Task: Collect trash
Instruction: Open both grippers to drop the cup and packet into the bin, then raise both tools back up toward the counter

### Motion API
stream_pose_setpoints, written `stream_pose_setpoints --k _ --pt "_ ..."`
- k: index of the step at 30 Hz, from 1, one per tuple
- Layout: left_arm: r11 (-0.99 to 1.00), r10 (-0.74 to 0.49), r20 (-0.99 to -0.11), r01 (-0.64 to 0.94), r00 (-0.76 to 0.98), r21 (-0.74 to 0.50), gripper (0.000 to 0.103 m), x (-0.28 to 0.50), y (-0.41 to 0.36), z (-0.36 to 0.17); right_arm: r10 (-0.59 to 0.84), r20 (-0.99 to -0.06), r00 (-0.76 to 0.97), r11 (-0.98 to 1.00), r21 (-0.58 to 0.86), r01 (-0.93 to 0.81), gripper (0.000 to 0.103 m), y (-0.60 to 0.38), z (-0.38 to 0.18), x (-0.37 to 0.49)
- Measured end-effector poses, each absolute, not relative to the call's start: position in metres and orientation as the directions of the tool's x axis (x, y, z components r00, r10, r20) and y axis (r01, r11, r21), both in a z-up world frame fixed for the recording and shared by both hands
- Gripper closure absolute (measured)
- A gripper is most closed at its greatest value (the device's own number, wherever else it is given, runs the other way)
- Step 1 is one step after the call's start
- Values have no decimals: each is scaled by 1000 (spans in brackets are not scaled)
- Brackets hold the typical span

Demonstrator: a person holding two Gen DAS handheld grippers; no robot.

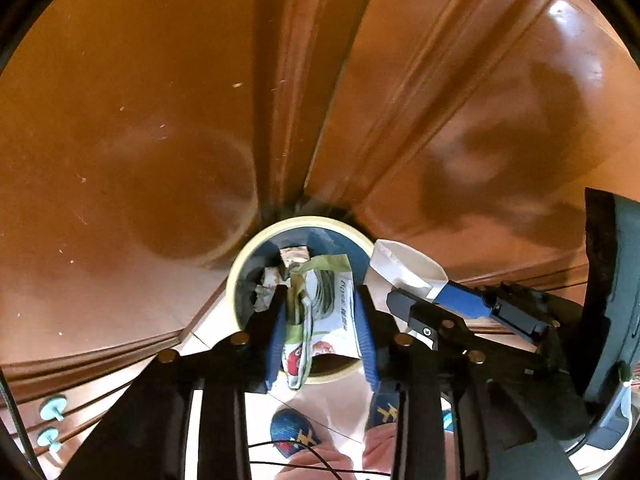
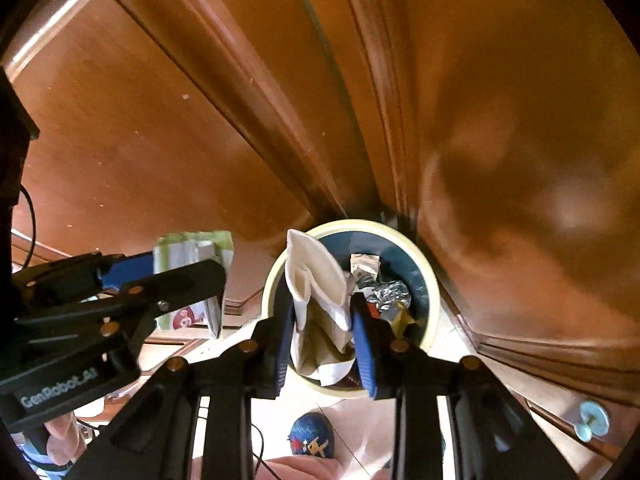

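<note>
A round bin (image 1: 256, 248) with a cream rim and blue inside stands on the floor against brown cabinet doors; it also shows in the right wrist view (image 2: 432, 292). Crumpled foil and wrappers (image 2: 390, 294) lie in it. My left gripper (image 1: 322, 316) is shut on a green and white snack wrapper (image 1: 324, 304) held over the bin; this wrapper also shows in the right wrist view (image 2: 188, 252). My right gripper (image 2: 322, 320) is shut on a white paper bag (image 2: 316, 276) above the bin's left rim; the bag also shows in the left wrist view (image 1: 404, 266).
Brown wooden cabinet doors (image 1: 160, 120) rise behind the bin. Pale blue knobs (image 1: 54, 408) sit on drawers at lower left and in the right wrist view (image 2: 594, 420). The person's blue slippers (image 2: 312, 436) stand on the pale tile floor below the grippers.
</note>
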State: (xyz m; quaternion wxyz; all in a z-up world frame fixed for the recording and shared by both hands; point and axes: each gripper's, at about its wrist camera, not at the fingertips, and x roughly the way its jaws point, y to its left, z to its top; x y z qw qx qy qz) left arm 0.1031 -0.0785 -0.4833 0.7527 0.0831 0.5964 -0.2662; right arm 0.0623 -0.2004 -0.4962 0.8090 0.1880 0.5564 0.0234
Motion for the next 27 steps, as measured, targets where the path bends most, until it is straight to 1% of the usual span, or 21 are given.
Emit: stream_pose_setpoints --k 2,4,10,14,16,19,21,24,27 --pt "851 -290 -946 491 147 -185 64 107 -74 -484 251 -901 355 928 328 177 73 -198 -501 65" --pt "857 -275 -950 485 147 -173 50 109 -68 -484 255 -908 332 927 327 183 73 -194 -507 68" --pt "861 -268 -952 480 145 -169 34 107 -54 -480 240 -919 312 937 303 172 73 -190 -505 69" --pt "872 -259 -954 462 154 -163 34 106 -48 -473 232 -927 294 941 291 174 72 -184 -499 67" --pt "877 -257 -954 452 156 -162 34 103 -44 -467 227 -929 291 943 284 171 68 -181 -496 66" --pt "881 -254 -954 445 159 -161 33 98 -39 -453 230 -929 289 943 287 169 66 -178 -487 60" --pt "882 -250 -954 446 165 -154 33 93 -37 -438 230 -928 293 942 288 173 66 -177 -473 55" --pt "880 -251 -952 450 175 -149 28 87 -35 -418 229 -926 300 940 291 180 66 -179 -450 47" --pt "879 -255 -949 454 187 -147 26 78 -32 -393 224 -923 313 939 291 184 66 -179 -424 40"
